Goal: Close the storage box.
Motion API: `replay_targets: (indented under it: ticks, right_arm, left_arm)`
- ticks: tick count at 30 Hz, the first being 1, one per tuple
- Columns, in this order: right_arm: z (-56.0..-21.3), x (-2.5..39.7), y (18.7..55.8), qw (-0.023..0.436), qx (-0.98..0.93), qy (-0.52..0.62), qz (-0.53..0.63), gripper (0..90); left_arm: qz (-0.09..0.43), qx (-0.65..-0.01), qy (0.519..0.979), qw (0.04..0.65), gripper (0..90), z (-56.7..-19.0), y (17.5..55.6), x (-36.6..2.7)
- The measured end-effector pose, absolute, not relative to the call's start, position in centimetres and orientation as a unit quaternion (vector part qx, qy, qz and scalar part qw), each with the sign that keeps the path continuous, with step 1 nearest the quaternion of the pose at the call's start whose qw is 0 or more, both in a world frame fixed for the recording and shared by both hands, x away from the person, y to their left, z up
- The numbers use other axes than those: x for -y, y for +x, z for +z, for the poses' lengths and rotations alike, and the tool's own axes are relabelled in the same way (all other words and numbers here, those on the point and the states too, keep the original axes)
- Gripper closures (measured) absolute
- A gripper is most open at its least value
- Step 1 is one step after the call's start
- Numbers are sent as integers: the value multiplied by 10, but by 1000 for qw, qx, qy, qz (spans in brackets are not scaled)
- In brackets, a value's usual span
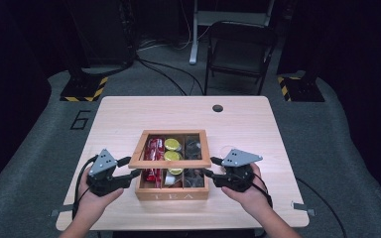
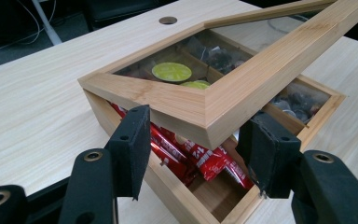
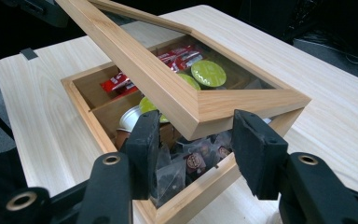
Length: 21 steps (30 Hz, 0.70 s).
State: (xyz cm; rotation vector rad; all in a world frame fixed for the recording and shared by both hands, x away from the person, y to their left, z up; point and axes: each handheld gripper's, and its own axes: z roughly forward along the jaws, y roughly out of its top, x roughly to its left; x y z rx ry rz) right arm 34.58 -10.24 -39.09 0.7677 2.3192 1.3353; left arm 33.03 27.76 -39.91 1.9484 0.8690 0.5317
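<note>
A wooden tea box [image 1: 171, 194] marked TEA stands near the table's front edge. Its glass-paned lid [image 1: 170, 163] is tilted up, front edge raised, hinged at the back. My left gripper [image 1: 131, 167] is shut on the lid's front left corner [image 2: 205, 126], one black pad [image 2: 133, 149] on each side of it. My right gripper [image 1: 208, 166] grips the front right corner [image 3: 200, 112] the same way. Under the lid lie red packets [image 2: 191, 154], green-topped capsules [image 2: 171, 72] and dark tea sachets [image 3: 191, 163].
The light wooden table [image 1: 129, 114] has a round cable hole [image 1: 218, 108] at the back. A black folding chair [image 1: 238, 49] stands beyond the table. Bare tabletop lies on both sides of the box and behind it.
</note>
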Motion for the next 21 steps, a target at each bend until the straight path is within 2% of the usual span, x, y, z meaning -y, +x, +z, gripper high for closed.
replay_targets:
  ticks: [14, 21]
  right_arm:
    - [-412, 102, 334, 199, -823, 260, 465, 518]
    - [-420, 101, 330, 194, -822, 267, 464, 511]
  left_arm:
    - [209, -357, 786, 460, 443, -422, 321, -278]
    - [209, -356, 789, 455, 444, -431, 318, -278]
